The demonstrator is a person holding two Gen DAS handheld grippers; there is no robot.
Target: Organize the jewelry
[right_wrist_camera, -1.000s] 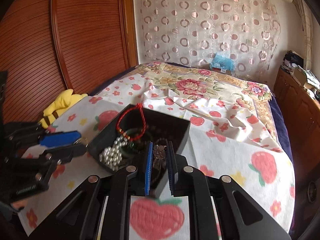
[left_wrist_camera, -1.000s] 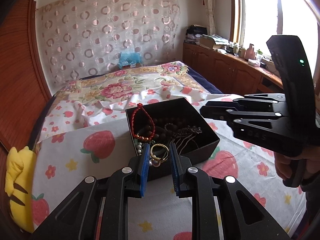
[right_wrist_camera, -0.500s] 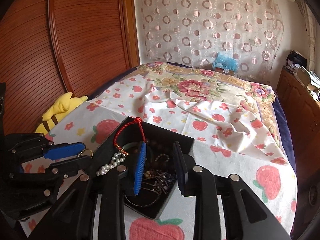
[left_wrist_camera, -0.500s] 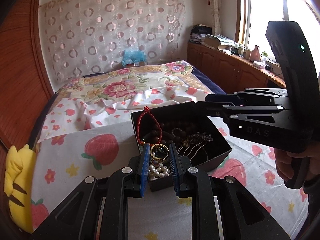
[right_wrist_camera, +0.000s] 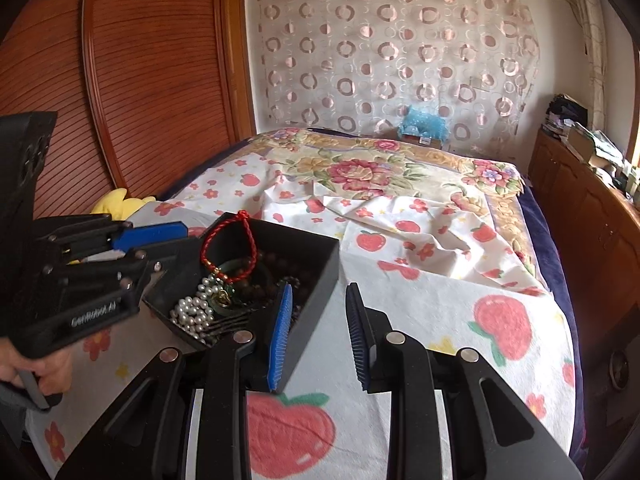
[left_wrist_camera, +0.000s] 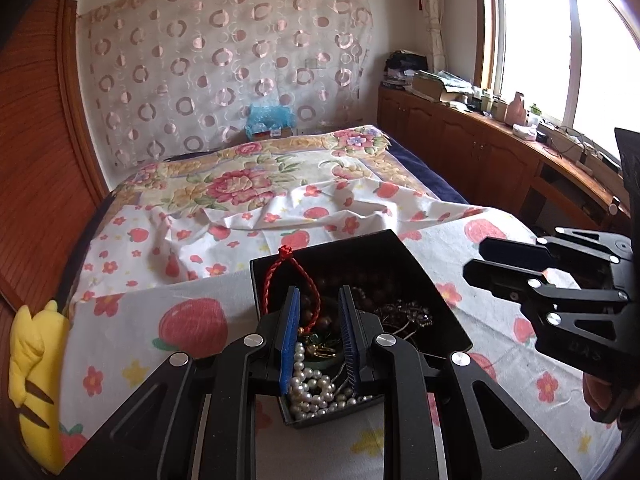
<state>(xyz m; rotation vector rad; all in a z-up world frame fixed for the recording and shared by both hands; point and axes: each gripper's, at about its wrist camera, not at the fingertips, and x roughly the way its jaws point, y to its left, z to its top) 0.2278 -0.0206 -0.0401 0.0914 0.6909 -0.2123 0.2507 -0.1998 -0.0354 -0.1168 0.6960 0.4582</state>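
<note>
A black open box (left_wrist_camera: 436,280) (right_wrist_camera: 320,276) on the bed holds a red cord bracelet (left_wrist_camera: 276,276) (right_wrist_camera: 250,240), a white pearl string (left_wrist_camera: 316,388) (right_wrist_camera: 192,312), dark wooden beads (left_wrist_camera: 360,284), a green and gold piece (right_wrist_camera: 224,298) and a dark ornate piece (left_wrist_camera: 404,314). My left gripper (left_wrist_camera: 318,300) is open and empty, hovering over the box's near corner. My right gripper (right_wrist_camera: 318,298) is open and empty at the box's right edge; it shows at the right in the left wrist view (left_wrist_camera: 476,260).
The box sits on a white strawberry-print cloth (right_wrist_camera: 420,320) over a floral bedspread (left_wrist_camera: 248,184). A yellow plush toy (left_wrist_camera: 36,376) lies at the bed's left edge. Wooden panelling (right_wrist_camera: 132,80) stands left, wooden cabinets (left_wrist_camera: 480,160) right.
My left gripper let go of the gold piece, which now lies in the box, and opened over it. My right gripper opened wider and drew back to the box's right edge.
</note>
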